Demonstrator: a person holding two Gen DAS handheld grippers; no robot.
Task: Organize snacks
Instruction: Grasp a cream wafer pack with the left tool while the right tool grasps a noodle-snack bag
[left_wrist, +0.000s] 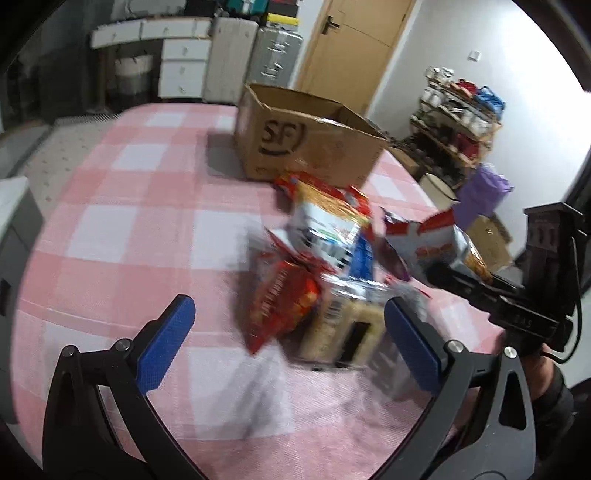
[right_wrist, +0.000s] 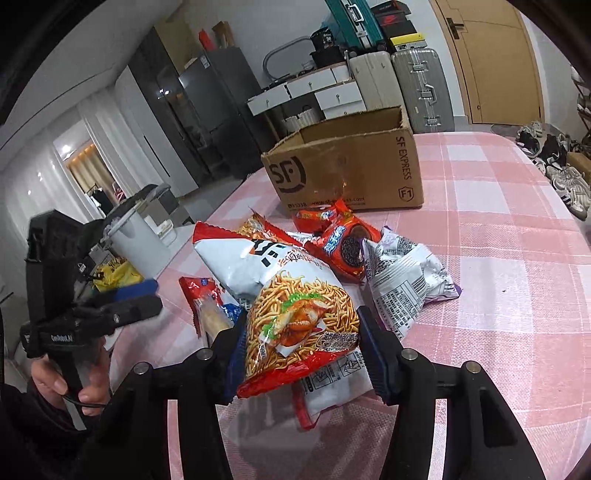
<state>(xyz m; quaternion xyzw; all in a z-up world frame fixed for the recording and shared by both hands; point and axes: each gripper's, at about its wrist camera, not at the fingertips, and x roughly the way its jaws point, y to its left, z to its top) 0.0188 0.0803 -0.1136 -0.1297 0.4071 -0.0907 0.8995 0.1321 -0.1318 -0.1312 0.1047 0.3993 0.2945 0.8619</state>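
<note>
Left wrist view first: left gripper (left_wrist: 290, 334) spread wide, blue pads (left_wrist: 166, 341) either side of a blurry snack pile (left_wrist: 317, 266) on the pink checked tablecloth (left_wrist: 129, 221), nothing pinched. Red packet (left_wrist: 280, 310) and a pale tan one (left_wrist: 347, 332) nearest the fingers, probably touching neither pad, too smeared to swear by. Open cardboard box (left_wrist: 310, 144) just behind the pile. Right gripper (left_wrist: 450, 267) coming in from the right edge, clamped on a silver bag.

Right wrist view: right gripper (right_wrist: 303, 349) pinching the noodle-snack bag (right_wrist: 291, 295) by its lower end, pads pressed into both sides. Orange cookie pack (right_wrist: 343, 251) and white-and-purple bag (right_wrist: 402, 277) lying behind it, cardboard box (right_wrist: 351, 170) further back. Left gripper (right_wrist: 136, 299) off at the left, gripped by a hand (right_wrist: 70, 380).
</note>
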